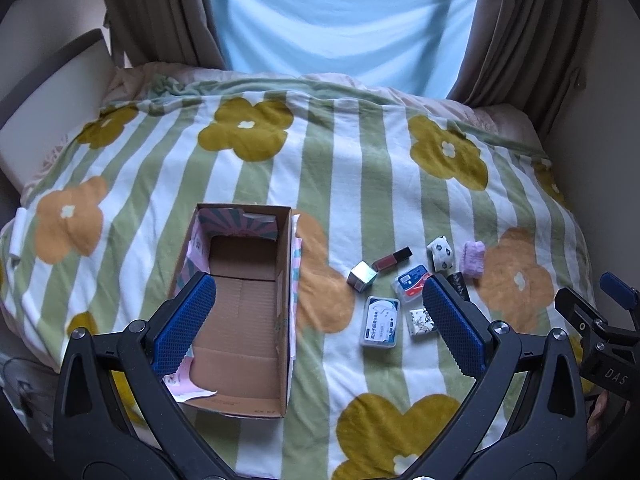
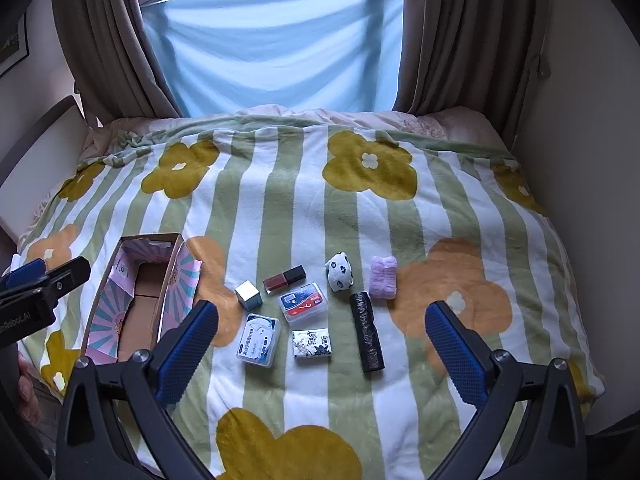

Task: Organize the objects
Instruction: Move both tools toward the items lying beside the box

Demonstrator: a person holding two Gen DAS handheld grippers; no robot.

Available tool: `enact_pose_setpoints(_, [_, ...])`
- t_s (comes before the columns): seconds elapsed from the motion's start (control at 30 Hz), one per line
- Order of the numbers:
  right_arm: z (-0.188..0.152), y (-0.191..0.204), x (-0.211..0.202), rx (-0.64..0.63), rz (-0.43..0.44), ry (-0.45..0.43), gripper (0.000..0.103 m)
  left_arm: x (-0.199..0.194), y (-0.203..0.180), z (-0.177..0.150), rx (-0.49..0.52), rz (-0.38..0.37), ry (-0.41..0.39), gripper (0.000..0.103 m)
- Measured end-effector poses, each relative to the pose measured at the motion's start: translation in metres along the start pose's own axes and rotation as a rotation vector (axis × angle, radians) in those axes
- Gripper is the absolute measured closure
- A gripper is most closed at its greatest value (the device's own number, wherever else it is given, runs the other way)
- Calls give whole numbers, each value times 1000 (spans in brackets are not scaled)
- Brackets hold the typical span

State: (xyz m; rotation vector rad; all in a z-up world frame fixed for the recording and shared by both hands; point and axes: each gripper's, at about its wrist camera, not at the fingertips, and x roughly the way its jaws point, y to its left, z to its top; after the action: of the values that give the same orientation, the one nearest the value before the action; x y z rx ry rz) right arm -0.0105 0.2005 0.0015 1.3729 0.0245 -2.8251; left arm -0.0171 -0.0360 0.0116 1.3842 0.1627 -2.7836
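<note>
An open, empty cardboard box lies on the flowered blanket, left of a cluster of small items; it also shows in the right wrist view. The cluster holds a silver cube, a red lipstick, a clear case with a red and blue label, a white and blue case, a patterned tissue pack, a black roll, a spotted sock ball and a purple cloth roll. My left gripper hovers open above the box and cluster. My right gripper hovers open above the cluster.
The striped flowered blanket covers the bed. Brown curtains and a blue sheet hang behind it. A white headboard stands at the left and a wall at the right.
</note>
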Motion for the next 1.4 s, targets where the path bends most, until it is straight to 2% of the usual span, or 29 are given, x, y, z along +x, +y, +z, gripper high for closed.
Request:
enact_pose_setpoints(0.1, [0, 1, 1, 2, -9, 0, 1, 0, 0, -1, -6, -17, -1, 0])
enact_pose_setpoints(0.5, [-1, -1, 2, 11, 12, 2, 1, -2, -4, 2, 26, 14, -16, 0])
enact_pose_setpoints(0.8, [-1, 3, 2, -15, 13, 5, 1, -1, -5, -1, 21, -32, -1, 1])
enact_pose_setpoints(1.4, [-3, 3, -1, -16, 18, -3, 1, 0, 0, -4, 11, -11, 12, 1])
